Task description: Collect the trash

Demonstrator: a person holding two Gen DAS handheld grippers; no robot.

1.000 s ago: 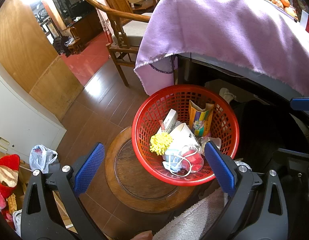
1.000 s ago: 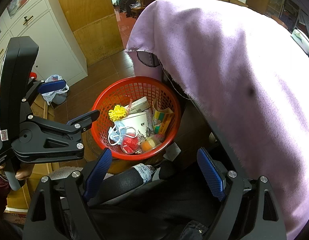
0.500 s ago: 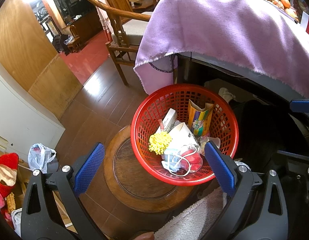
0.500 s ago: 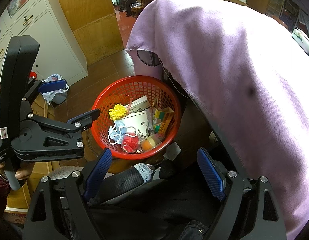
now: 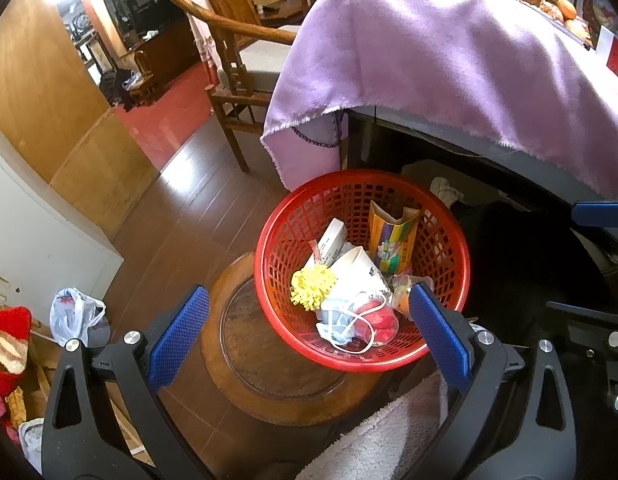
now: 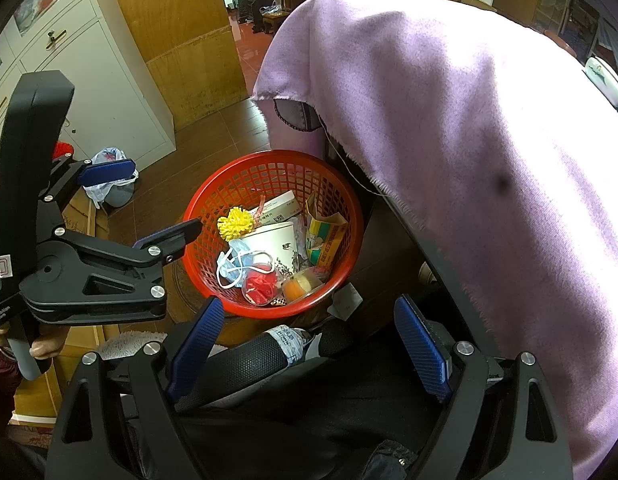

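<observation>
A red plastic basket (image 5: 361, 174) (image 6: 269, 155) stands on a round wooden stool (image 5: 245, 360) beside the cloth-covered table. In it lie a yellow pompom (image 5: 312, 286) (image 6: 236, 222), a paper cup (image 5: 359, 268) (image 6: 275, 240), a face mask (image 5: 337, 320) (image 6: 231, 270), a red wad in clear plastic (image 5: 379, 318) (image 6: 261, 286), a colourful paper bag (image 5: 393, 240) (image 6: 323, 236) and a small white box (image 5: 333, 238) (image 6: 279, 206). My left gripper (image 5: 307, 292) (image 6: 163, 196) hangs open above the basket's near side, holding nothing. My right gripper (image 6: 309, 303) is open and empty just short of the rim.
A purple cloth (image 5: 449, 60) (image 6: 469, 160) drapes the table right of the basket. A wooden chair (image 5: 237, 60) stands beyond it. White cabinets (image 5: 29, 232) (image 6: 89, 80) and a plastic bag (image 5: 73, 316) (image 6: 109, 184) sit left. A dark labelled bottle (image 6: 269, 356) lies under my right gripper.
</observation>
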